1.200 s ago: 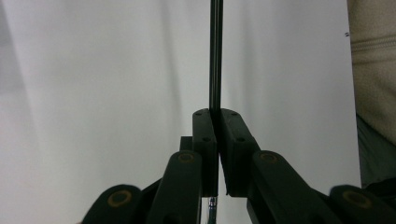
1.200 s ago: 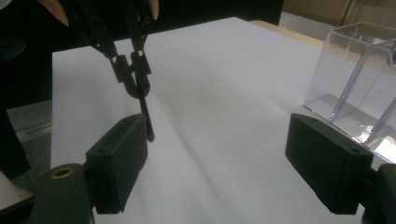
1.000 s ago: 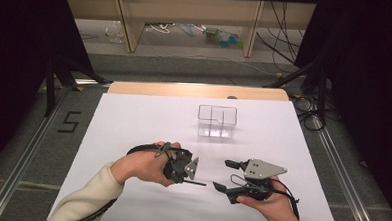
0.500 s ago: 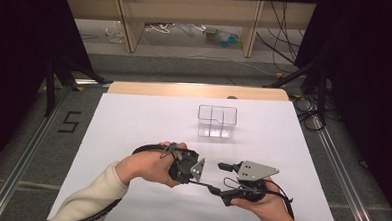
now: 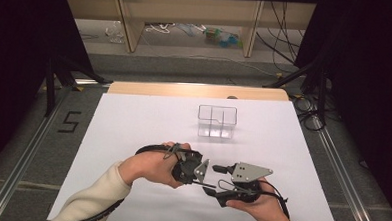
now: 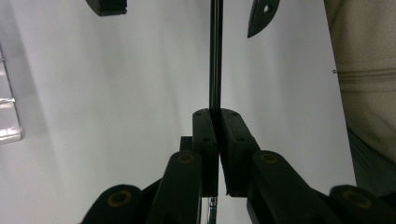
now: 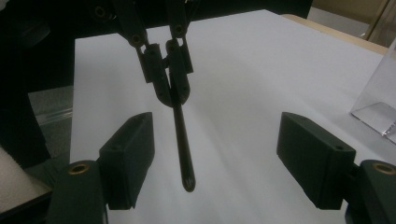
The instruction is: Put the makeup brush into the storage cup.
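Our left gripper (image 7: pixel 169 79) clamps a thin black pen (image 7: pixel 182 140); our right gripper (image 7: pixel 224 163) has its jaws apart, just closing, pads clear of the pen between them.

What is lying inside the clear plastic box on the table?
The clear plastic box looks empty: through its walls show inner dividers and the white table, with no item inside. Its far corners are too small to check closely.
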Demonstrator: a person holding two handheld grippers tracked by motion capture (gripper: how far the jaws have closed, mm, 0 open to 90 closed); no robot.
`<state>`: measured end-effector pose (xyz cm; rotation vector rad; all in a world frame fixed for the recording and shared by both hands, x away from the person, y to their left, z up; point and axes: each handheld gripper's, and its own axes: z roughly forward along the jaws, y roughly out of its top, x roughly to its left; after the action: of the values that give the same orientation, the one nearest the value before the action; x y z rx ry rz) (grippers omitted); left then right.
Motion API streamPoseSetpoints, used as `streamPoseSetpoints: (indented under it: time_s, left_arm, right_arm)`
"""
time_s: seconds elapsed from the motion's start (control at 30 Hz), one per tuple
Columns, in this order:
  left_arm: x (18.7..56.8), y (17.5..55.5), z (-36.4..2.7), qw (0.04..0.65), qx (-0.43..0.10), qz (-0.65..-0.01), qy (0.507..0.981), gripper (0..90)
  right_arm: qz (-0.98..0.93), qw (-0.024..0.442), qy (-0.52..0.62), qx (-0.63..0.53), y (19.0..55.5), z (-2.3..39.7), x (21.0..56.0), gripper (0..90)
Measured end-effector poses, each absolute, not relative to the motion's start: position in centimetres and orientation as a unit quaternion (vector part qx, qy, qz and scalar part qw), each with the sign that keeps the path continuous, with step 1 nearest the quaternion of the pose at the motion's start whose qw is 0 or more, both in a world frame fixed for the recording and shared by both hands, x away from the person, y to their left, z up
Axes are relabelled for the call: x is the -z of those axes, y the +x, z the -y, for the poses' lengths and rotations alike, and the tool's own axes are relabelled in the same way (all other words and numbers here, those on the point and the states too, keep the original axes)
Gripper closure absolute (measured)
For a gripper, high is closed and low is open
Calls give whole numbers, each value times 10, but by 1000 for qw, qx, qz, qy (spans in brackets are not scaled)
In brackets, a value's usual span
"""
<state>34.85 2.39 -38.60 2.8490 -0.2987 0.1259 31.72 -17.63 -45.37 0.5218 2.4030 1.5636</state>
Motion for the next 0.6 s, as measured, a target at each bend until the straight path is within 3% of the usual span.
streamPoseSetpoints:
  time_s: [0.6]
  left_arm:
    - [385, 347, -19, 138, -46, 108, 983, 850]
  right_arm:
    - [-828, 110, 172, -523, 316, 170, 457, 393]
